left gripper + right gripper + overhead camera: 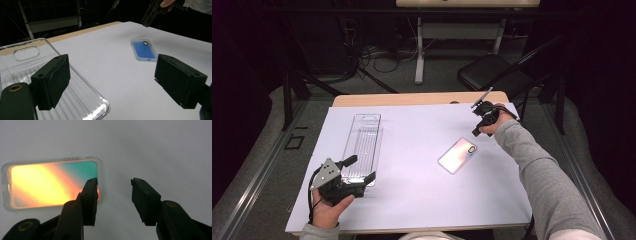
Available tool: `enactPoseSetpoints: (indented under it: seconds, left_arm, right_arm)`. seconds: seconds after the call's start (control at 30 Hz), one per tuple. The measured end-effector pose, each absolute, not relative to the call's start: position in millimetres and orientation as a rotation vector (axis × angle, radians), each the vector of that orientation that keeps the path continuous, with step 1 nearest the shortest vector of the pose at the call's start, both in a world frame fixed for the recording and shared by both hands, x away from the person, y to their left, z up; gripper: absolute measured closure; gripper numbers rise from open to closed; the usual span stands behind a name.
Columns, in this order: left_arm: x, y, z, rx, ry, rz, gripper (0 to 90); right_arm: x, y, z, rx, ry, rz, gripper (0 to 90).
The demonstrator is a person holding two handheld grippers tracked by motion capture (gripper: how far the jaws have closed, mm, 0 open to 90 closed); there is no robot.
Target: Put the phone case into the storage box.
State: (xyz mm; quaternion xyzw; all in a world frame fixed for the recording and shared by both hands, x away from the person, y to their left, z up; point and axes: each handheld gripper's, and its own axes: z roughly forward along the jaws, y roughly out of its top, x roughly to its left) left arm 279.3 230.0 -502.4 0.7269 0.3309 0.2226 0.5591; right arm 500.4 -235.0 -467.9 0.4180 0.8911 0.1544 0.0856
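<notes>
An iridescent phone case (458, 155) lies flat right of the middle of the white sheet; it looks blue in the left gripper view (144, 50) and orange-teal in the right gripper view (50, 183). A clear plastic tray (362, 145) lies lengthwise at the left (25, 65). My left gripper (360, 169) is open at the tray's near end; its jaws (116, 80) stand wide, the left one over the tray's corner, nothing pinched. My right gripper (477, 119) hangs above the far right of the sheet, beyond the case (150, 15). It is open (113, 192), with bare sheet between the jaws.
The white sheet (412, 200) covers a wooden table (412, 98) whose far edge shows. Beyond it stand a black folding chair (492, 72), another table's white legs (419, 50) and floor cables (377, 55). Dark frame rails run along both sides.
</notes>
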Motion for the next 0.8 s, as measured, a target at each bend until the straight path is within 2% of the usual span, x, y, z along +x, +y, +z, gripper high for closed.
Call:
enactPoseSetpoints:
  seconds: [0.43, 0.8]
  left_arm:
    - [279.6, 230.4, -502.9, 1.714, 0.781, 0.525, 13.3]
    - [279.8, 230.8, -503.2, 1.717, 0.784, 0.521, 13.4]
  right_arm:
    - [510.9, -230.5, -487.8, 1.271, 2.678, 0.430, 57.8]
    - [515.9, -218.7, -504.7, 1.300, 2.712, 0.415, 63.9]
